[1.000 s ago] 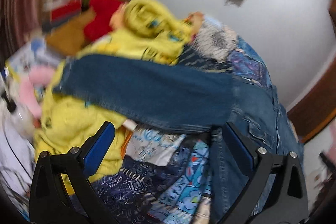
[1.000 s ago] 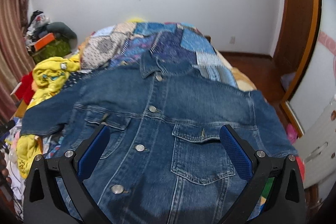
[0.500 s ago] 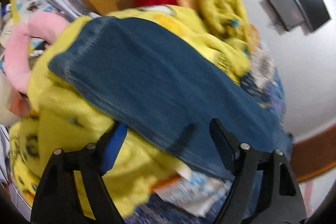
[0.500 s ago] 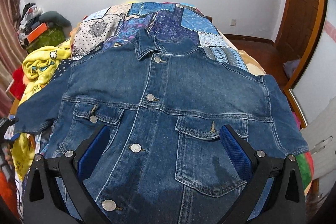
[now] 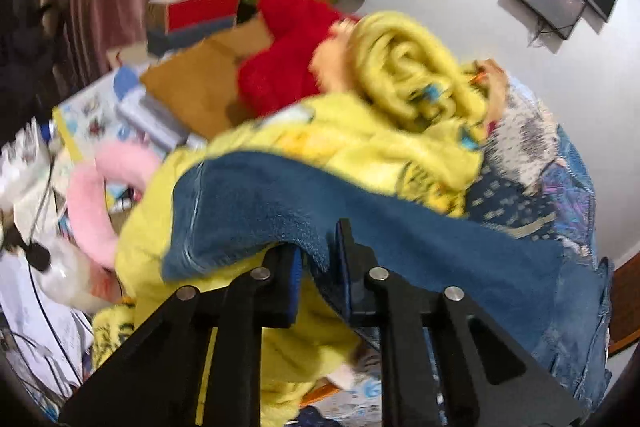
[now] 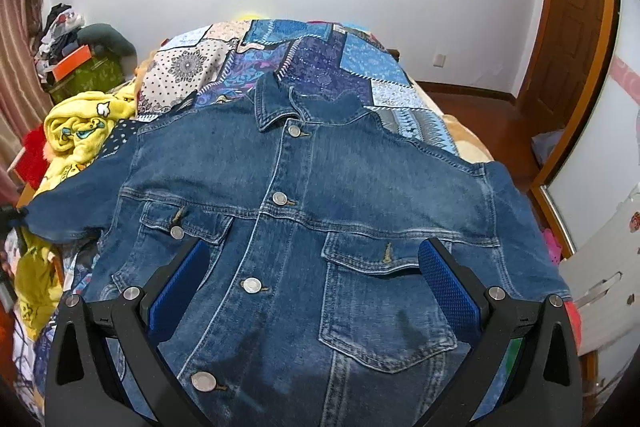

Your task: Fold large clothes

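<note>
patchwork bed (image 6: 356, 67) – denim jacket (image 6: 320, 195) on top

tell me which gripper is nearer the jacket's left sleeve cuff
Left. The left gripper is shut on the denim sleeve near its cuff; the right gripper hovers open over the jacket's front.

Left tongs (image 5: 318, 267) — clamped on denim sleeve (image 5: 360, 223)
</note>
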The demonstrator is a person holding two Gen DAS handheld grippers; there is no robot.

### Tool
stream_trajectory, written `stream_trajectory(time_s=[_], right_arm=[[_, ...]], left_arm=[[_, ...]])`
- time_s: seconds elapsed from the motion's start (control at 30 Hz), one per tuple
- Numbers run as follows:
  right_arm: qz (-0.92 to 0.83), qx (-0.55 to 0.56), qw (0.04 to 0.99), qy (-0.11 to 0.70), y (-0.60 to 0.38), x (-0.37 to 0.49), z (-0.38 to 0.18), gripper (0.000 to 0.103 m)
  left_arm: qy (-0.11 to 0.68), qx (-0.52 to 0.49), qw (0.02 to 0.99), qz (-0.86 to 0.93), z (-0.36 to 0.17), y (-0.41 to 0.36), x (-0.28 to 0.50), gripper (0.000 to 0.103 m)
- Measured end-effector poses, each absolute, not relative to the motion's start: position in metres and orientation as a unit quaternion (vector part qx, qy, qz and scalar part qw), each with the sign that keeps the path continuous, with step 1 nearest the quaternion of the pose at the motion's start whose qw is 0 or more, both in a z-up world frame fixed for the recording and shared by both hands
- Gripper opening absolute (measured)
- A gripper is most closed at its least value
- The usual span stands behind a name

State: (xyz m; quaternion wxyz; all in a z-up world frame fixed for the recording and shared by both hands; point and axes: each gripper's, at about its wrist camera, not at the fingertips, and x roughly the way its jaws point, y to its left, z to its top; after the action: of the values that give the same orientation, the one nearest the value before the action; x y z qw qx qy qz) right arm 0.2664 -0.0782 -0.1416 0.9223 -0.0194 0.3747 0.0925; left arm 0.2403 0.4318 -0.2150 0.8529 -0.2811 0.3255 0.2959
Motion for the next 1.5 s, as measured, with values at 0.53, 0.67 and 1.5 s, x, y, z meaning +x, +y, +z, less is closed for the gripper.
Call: stream_trajectory(time_s=[0.53,0.67,1.5], right_arm=[[0.082,-0.016,0.935,0.345,-0.114,0.255,-0.137,0.103],[0.066,-0.013,0.937,0.343,-0.133,0.259,-0.141,0.103],[0.059,-0.014,0.921,0.384,-0.18,0.268,-0.152,0.103]], left_arm=[[0.224,-0.158,0.957,0.095,-0.045,0.242,0.337,0.011],[0.245,-0.123,0.961,0.02,-0.046,0.166,0.369,0.011],[0.468,0.057,0.869,-0.151,-0.186,-0.022,0.356,0.064]])
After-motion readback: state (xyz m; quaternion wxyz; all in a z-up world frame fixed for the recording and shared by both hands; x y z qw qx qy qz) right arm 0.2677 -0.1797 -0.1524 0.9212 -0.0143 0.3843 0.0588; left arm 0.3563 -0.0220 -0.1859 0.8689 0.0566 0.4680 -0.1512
